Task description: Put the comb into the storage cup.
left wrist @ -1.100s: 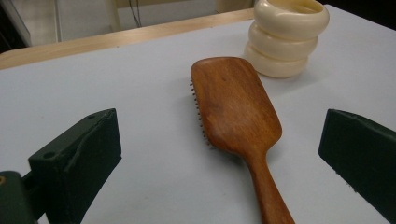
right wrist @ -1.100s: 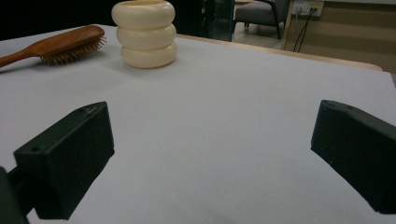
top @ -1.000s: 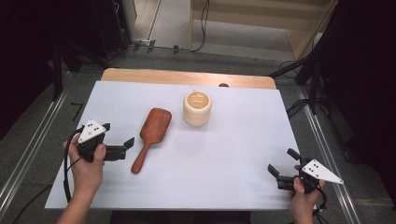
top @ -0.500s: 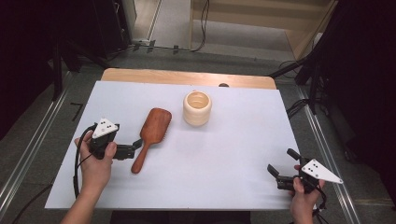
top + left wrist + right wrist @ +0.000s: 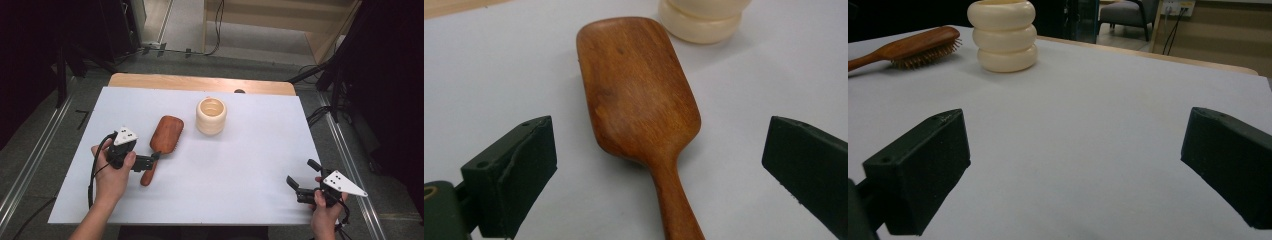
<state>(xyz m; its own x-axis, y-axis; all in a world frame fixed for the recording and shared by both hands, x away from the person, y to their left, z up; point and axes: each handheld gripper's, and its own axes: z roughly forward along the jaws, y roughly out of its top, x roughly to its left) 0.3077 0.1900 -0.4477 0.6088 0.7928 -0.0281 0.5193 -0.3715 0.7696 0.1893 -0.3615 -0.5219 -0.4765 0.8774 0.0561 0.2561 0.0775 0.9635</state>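
A person's left hand holds the left gripper low over a white-covered bench, and its black fingers are spread wide with nothing between their pads but the wooden hairbrush. In the left gripper view the brush handle runs up from the bottom edge through the gap between the two fingers, closer to the middle than to either one and touching neither, while the broad, smooth brown back of the brush head lies just beyond the fingertips, facing up. From the high view the left fingers sit at the handle, about where it meets the head, and the head points away from the person. Past the brush head, farther from the left fingers, stands a cream ribbed cup made of three stacked rings, upright and apart from the brush. The right gripper, held in the person's right hand, rests near the bench's near right corner, well apart from both things; its fingers are also spread wide and hold nothing, with bare white bench between them. In the right gripper view the cup and the brush, bristles down, lie far ahead of those fingers, to their left
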